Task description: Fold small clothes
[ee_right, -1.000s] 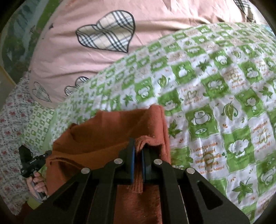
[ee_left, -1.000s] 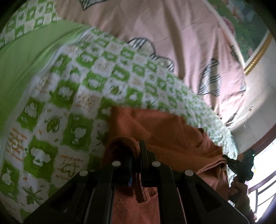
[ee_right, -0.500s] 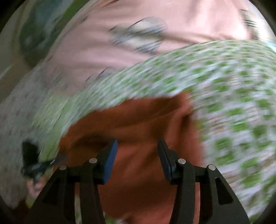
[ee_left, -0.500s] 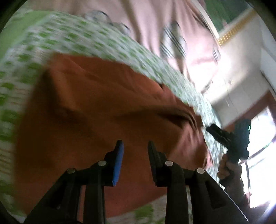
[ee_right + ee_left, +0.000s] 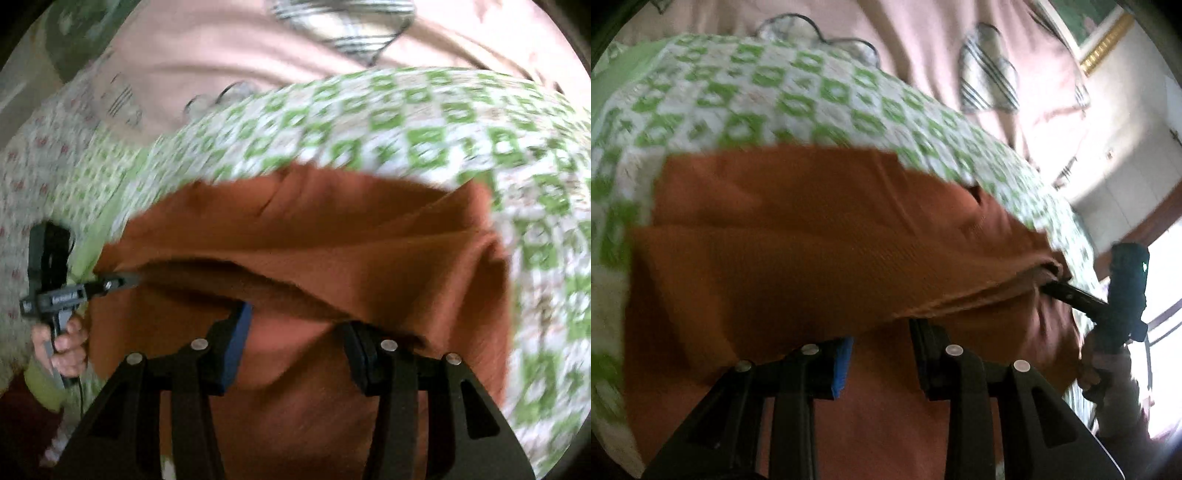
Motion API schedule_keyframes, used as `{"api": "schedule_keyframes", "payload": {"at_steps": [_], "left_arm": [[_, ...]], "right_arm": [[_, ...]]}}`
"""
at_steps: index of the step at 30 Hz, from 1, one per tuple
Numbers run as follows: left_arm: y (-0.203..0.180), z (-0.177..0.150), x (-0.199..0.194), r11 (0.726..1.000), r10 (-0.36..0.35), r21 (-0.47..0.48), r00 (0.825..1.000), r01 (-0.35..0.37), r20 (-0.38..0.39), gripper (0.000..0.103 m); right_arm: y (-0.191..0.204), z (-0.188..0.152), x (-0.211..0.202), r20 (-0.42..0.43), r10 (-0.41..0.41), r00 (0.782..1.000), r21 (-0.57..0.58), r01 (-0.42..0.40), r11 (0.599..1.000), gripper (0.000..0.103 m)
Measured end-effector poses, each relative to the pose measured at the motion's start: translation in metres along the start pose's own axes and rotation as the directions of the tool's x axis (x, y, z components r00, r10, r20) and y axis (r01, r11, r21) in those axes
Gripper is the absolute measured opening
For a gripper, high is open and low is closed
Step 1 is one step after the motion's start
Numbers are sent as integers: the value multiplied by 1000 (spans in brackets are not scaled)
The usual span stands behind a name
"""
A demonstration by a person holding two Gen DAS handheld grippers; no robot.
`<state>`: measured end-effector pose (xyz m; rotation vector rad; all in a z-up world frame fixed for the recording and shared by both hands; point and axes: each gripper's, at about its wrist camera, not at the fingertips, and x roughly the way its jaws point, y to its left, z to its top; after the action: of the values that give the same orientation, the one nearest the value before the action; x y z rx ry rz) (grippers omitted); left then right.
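A rust-orange knitted garment (image 5: 820, 236) lies folded on the green-and-white checked blanket (image 5: 798, 96). In the left wrist view my left gripper (image 5: 882, 343) stands open at the near edge of the upper layer, its pads apart and pressing on nothing. My right gripper (image 5: 1123, 295), held by a hand, shows at the fold's right end. In the right wrist view the same garment (image 5: 351, 243) fills the middle. There my right gripper (image 5: 297, 332) is open under the fold's edge, and my left gripper (image 5: 114, 284) sits at the fold's left end.
A pink sheet with plaid hearts (image 5: 960, 48) lies beyond the blanket. A floral sheet (image 5: 33, 158) covers the left side in the right wrist view. A pale wall and a bright window (image 5: 1160, 280) stand to the right of the bed.
Both grippers were shut on the garment's edge a second ago and have let go. Both drew back toward the near side; the garment now lies folded over.
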<state>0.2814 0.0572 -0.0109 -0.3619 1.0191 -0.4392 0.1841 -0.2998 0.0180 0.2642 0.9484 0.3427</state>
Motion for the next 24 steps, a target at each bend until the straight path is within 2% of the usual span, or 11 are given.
{"api": "schedule_keyframes", "payload": {"at_steps": [2, 3, 4, 6, 8, 10, 15, 24], "left_arm": [[14, 17, -3, 998, 59, -37, 998, -58, 33, 30], [22, 25, -5, 995, 86, -62, 995, -83, 49, 30], [31, 31, -9, 992, 93, -96, 993, -87, 65, 30], [43, 37, -17, 985, 105, -149, 990, -91, 92, 30], [49, 34, -28, 980, 115, -178, 986, -93, 118, 33], [53, 24, -38, 977, 114, -194, 985, -87, 133, 37], [41, -21, -57, 982, 78, -182, 989, -54, 125, 38], [26, -115, -98, 977, 21, -213, 995, 1, 100, 38]], "right_arm": [[-11, 10, -3, 40, -45, 998, 47, 43, 998, 50], [-20, 14, -8, 69, -94, 993, 84, 88, 993, 50], [-27, 18, -10, 86, -115, 990, 119, 104, 987, 50], [-43, 19, -19, 120, -116, 986, 204, 90, 975, 50], [-45, 13, -27, 140, -102, 985, 229, 68, 971, 50], [-38, 1, -34, 144, -105, 984, 212, 73, 975, 50], [-21, -31, -39, 109, -54, 993, 154, 37, 987, 50], [-17, -101, -77, 84, -70, 994, 147, 57, 988, 50]]}}
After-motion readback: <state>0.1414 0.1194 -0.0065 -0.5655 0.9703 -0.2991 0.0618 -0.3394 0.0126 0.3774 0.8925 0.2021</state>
